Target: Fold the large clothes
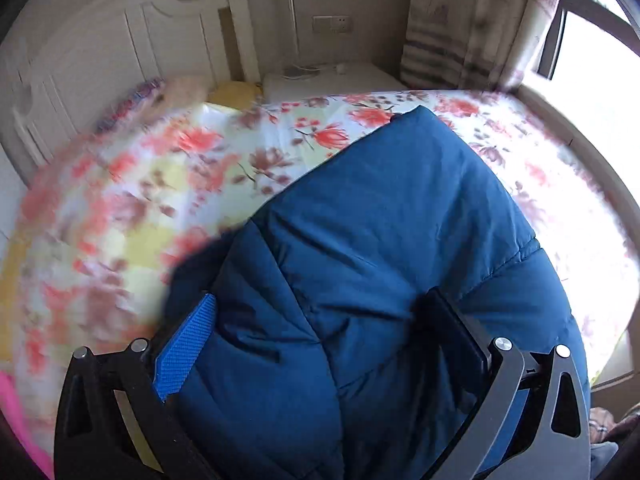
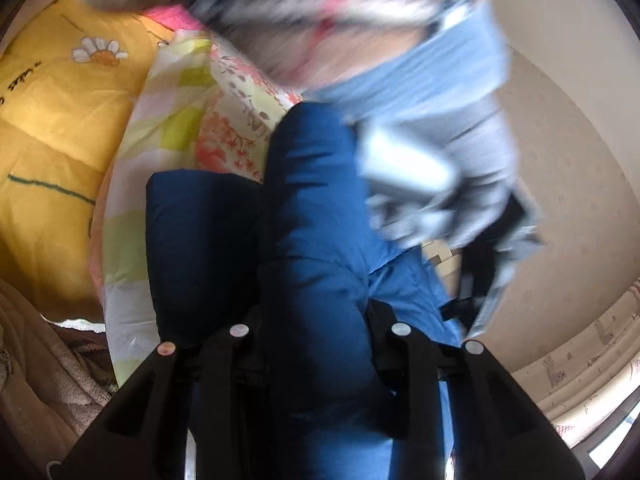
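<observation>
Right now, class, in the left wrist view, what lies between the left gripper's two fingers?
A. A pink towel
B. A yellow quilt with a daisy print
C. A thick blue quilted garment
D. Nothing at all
C: the blue quilted garment bulges between the fingers of the left gripper, above the floral bedsheet.

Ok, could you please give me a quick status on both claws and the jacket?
Left claw clamped on blue padded jacket. Right claw gripping a bunched fold of it. Jacket over floral bedsheet. Nothing blocking.
</observation>
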`<state>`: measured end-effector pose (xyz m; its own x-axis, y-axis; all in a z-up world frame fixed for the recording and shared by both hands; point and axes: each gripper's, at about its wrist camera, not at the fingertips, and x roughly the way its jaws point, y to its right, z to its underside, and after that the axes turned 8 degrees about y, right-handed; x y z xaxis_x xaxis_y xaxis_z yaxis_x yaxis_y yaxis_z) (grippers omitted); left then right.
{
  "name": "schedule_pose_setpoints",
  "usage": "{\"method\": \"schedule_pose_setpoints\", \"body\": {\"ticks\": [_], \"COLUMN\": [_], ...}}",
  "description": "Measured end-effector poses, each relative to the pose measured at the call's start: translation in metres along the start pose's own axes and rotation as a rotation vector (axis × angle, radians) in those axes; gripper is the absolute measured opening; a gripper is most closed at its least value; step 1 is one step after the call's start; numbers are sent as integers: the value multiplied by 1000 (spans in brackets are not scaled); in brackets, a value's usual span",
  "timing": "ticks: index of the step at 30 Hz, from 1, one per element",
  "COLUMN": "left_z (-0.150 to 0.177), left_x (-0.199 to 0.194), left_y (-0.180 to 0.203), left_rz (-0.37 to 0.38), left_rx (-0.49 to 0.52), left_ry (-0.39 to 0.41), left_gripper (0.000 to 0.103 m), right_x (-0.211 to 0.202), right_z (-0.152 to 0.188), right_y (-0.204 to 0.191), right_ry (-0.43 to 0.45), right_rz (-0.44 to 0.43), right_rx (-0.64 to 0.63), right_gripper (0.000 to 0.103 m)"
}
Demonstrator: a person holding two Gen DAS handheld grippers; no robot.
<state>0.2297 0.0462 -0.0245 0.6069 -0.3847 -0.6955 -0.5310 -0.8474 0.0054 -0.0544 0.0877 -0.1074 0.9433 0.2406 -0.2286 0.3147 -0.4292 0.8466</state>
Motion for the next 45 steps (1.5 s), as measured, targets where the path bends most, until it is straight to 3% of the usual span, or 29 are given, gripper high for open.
{"method": "schedule_pose_setpoints", "body": {"ticks": [2, 4, 6, 7, 8, 10, 12, 15, 18, 21, 24, 25, 28, 32, 36, 38, 40, 43, 45], "left_z": [14, 23, 27, 28, 28, 29, 31, 36, 39, 46, 49, 49, 52, 63, 81, 91, 96, 94, 94], "left_x": [2, 1, -3, -4, -4, -4, -7, -12, -15, -16, -21, -25, -38, -53, -70, -79, -79, -66, -52], "left_y": [-19, -29, -34, -35, -35, -34, -31, -31, -35, -42, -46, -44, -33, -26, -25, -24, -29, -41, -53], "left_rz": [70, 90, 92, 88, 87, 83, 76, 62, 65, 82, 37, -17, -241, -333, -346, -356, -351, -290, -205], "left_rx": [-97, -143, -156, -154, -151, -150, -153, -158, -173, -201, -227, -216, -151, -141, -176, -189, -208, -220, -252], "left_ry": [30, 38, 37, 37, 39, 44, 61, 91, 107, 132, 132, 128, 107, 66, 44, 54, 60, 69, 98], "left_gripper": [99, 99, 99, 99, 99, 99, 99, 99, 99, 99, 99, 99, 99, 99, 99, 99, 99, 99, 99], "right_x": [-4, -15, -32, -41, -50, -60, -57, -35, -5, -8, -15, -18, -20, 12, 89, 142, 186, 195, 190], "right_z": [2, 4, 8, 10, 14, 25, 33, 34, 25, 20, 32, 36, 62, 114, 149, 169, 173, 162, 159], "right_y": [-3, 0, 17, 29, 47, 87, 116, 134, 100, 76, 107, 118, 175, 251, 283, 278, 251, 245, 241], "right_ry": [-4, 13, 58, 80, 106, 149, 153, 84, -57, -48, -44, -35, 1, -31, -169, -260, -342, -361, -371], "right_rz": [-13, -66, -178, -236, -295, -400, -400, -373, -495, -414, -563, -588, -480, -336, -263, -302, -424, -378, -355], "right_rx": [-48, -70, 16, 92, 212, 483, 654, 779, 675, 530, 637, 663, 746, 936, 996, 1034, 1013, 945, 906], "right_gripper": [35, 39, 58, 58, 57, 44, 29, 28, 31, 30, 26, 26, 26, 27, 28, 34, 36, 36, 36]}}
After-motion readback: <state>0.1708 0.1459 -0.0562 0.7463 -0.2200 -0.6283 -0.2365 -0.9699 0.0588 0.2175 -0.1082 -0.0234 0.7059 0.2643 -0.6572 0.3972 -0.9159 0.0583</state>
